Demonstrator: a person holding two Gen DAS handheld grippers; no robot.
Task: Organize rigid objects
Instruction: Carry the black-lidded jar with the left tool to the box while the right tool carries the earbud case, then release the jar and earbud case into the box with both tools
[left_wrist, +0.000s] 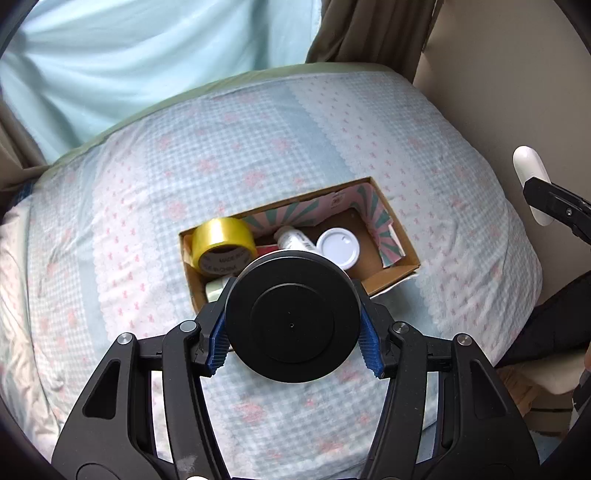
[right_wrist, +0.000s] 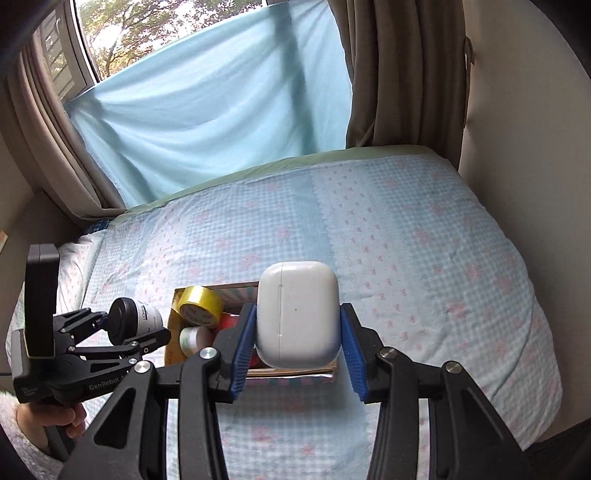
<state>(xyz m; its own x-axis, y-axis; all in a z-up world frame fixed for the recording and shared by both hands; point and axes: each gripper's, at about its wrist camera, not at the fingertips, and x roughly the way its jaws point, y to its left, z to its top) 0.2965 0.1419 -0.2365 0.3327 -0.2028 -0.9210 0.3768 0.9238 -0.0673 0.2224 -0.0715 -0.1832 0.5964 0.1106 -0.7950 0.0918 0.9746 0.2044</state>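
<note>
"MADE IN CHINA" printed inside the yellow tape roll (left_wrist: 222, 243), propped in a cardboard box (left_wrist: 399, 266) on a gingham, bow-print bedspread (left_wrist: 147, 184) — pale blue sheet (right_wrist: 207, 110) across the window. Left gripper (left_wrist: 293, 339) clamped on a black-lidded jar (left_wrist: 291, 319) above the box. Right gripper (right_wrist: 298, 350) clamped on a smooth white earbud case (right_wrist: 297, 314).

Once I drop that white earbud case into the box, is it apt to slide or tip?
The white earbud case looks smooth and glossy, so probably slippery between the right gripper jaws. Rounded corners suggest it may topple flat. The cardboard box walls should likely contain it.
</note>
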